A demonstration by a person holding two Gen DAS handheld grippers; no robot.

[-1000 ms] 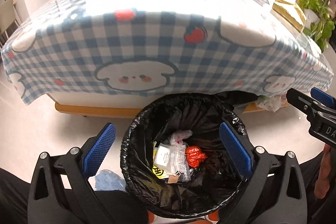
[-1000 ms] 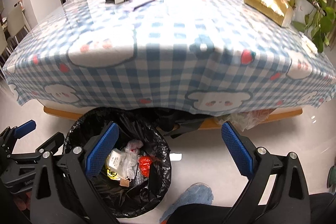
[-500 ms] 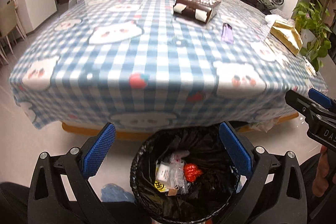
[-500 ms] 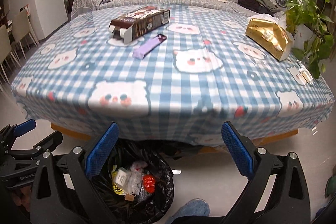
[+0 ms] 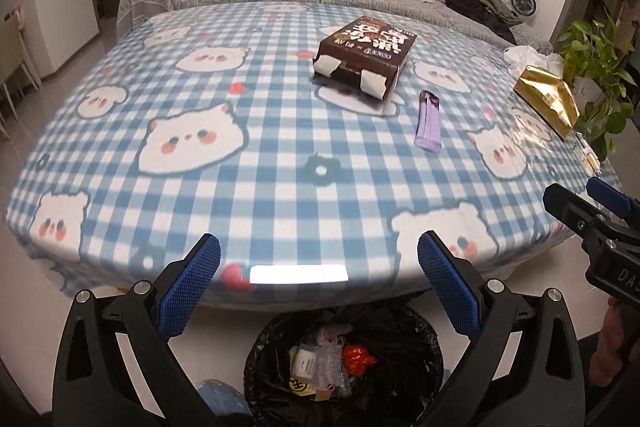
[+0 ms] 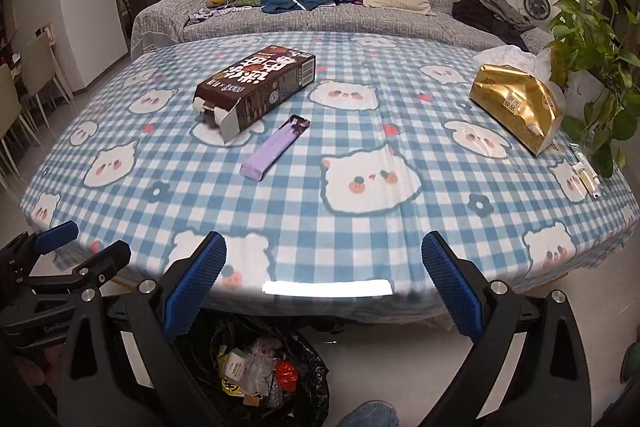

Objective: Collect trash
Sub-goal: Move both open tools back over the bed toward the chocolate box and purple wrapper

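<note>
Both tools, left tool (image 5: pixel 319 267) and right tool (image 6: pixel 323 265), are gaping wide and empty (between pickups); next, the purple wrapper (image 6: pixel 275 147) mid-desk is awaiting grasping, then binning (image 5: pixel 344 367).

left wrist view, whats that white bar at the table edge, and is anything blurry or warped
Left wrist view: the white bar is glare from a light on the glossy tablecloth; the near cloth looks soft, and fisheye bows the table. Right wrist view: the same glare strip, with the brown box sharper.
</note>
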